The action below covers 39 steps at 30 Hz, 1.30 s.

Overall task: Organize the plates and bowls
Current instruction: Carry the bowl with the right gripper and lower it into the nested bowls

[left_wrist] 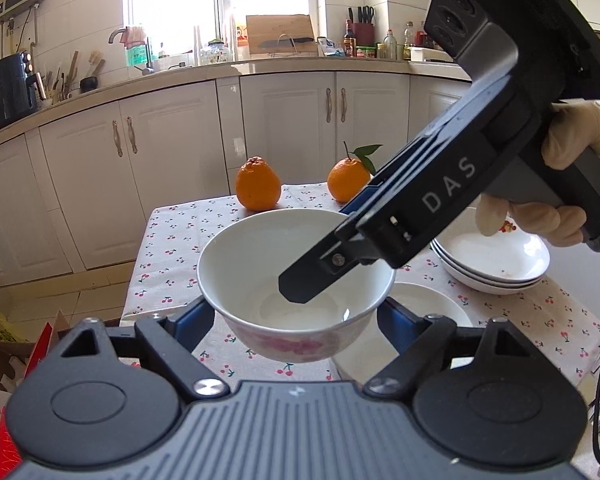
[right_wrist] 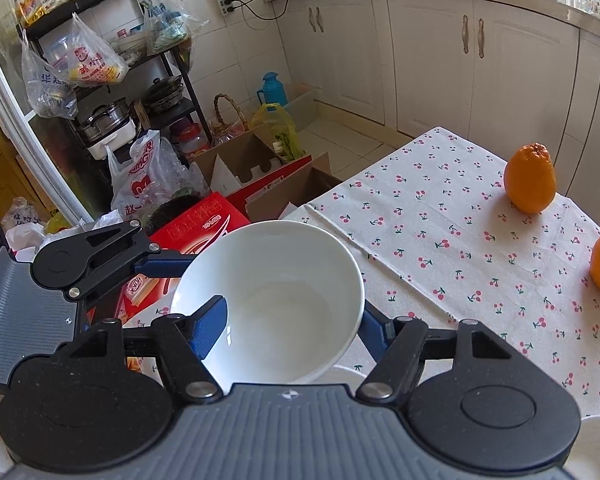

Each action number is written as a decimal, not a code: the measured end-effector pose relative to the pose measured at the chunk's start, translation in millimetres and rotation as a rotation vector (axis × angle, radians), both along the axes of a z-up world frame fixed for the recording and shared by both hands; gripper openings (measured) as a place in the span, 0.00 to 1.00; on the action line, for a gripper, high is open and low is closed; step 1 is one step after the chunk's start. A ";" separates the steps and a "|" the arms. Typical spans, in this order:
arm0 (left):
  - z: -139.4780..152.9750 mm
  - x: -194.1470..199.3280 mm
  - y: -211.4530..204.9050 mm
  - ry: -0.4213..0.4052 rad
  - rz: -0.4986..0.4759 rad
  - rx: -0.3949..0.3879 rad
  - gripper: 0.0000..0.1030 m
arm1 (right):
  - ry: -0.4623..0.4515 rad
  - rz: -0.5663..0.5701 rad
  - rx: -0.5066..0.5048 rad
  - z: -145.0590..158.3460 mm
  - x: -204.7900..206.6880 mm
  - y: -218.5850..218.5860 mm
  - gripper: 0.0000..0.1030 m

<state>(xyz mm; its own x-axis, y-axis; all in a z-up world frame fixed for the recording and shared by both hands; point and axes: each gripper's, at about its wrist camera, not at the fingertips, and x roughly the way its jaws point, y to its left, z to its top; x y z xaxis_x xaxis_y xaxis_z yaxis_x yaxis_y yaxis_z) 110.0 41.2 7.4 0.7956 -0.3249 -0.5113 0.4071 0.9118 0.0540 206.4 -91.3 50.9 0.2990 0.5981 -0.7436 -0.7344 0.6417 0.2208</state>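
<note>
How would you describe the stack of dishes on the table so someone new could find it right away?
Start at the table with the cherry-print cloth in front of the white cabinets. Look past the bowl held in the air, to the right edge of the left wrist view, below the gloved hand. The stack of shallow white dishes sits there, the only pile; a single white dish lies beside it.

Daylight poured through the window (left_wrist: 220,4), which was blown out to white in the left wrist view, and left the kitchen bright. The oranges (right_wrist: 530,184) cast soft shadows on the tablecloth (right_wrist: 460,240). Both fisheye pictures bent strongly toward dark corners, otherwise sharp.
</note>
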 end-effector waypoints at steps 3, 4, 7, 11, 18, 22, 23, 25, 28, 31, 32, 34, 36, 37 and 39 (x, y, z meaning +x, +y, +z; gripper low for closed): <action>0.7 -5.4 -6.3 0.000 -0.019 0.001 0.85 | -0.007 -0.011 -0.001 1.1 -10.2 -8.1 0.73; 0.9 -6.8 -8.0 0.001 -0.025 0.001 0.85 | -0.007 -0.016 0.000 0.9 -13.0 -11.4 0.73; 1.0 -11.3 -15.1 0.001 -0.048 0.004 0.85 | -0.011 -0.031 0.000 0.7 -22.2 -20.9 0.73; -1.6 -15.4 -23.9 0.008 -0.072 0.003 0.85 | -0.014 -0.051 -0.002 -1.3 -32.1 -33.8 0.73; -9.7 -18.7 -33.9 0.030 -0.102 0.001 0.85 | 0.001 -0.084 -0.006 -9.5 -39.1 -47.2 0.73; -14.9 -17.2 -38.6 0.047 -0.115 0.005 0.85 | 0.008 -0.098 -0.015 -15.3 -41.0 -52.3 0.73; -16.0 -16.9 -39.5 0.050 -0.118 0.006 0.85 | 0.011 -0.102 -0.015 -16.7 -40.9 -53.4 0.73; -18.2 -16.7 -40.9 0.057 -0.122 0.005 0.85 | 0.016 -0.106 -0.016 -18.8 -41.3 -55.0 0.73; -21.2 -15.2 -42.3 0.070 -0.126 0.004 0.85 | 0.021 -0.111 -0.017 -22.1 -40.6 -56.7 0.73; -23.6 -13.6 -44.6 0.079 -0.128 0.007 0.85 | 0.028 -0.114 -0.023 -25.9 -39.4 -57.0 0.73; -24.4 -13.2 -45.0 0.082 -0.129 0.007 0.85 | 0.030 -0.115 -0.025 -26.9 -39.1 -56.9 0.73; -25.9 -12.4 -45.0 0.088 -0.130 0.005 0.85 | 0.032 -0.116 -0.027 -28.8 -38.5 -57.0 0.73; -27.3 -11.5 -45.3 0.094 -0.130 0.006 0.85 | 0.032 -0.117 -0.027 -29.9 -38.1 -57.1 0.73; -27.9 -11.1 -45.4 0.096 -0.129 0.007 0.85 | 0.032 -0.117 -0.028 -30.7 -37.6 -57.2 0.73; -28.8 -9.7 -45.7 0.100 -0.130 0.009 0.85 | 0.033 -0.118 -0.030 -31.9 -36.3 -57.1 0.73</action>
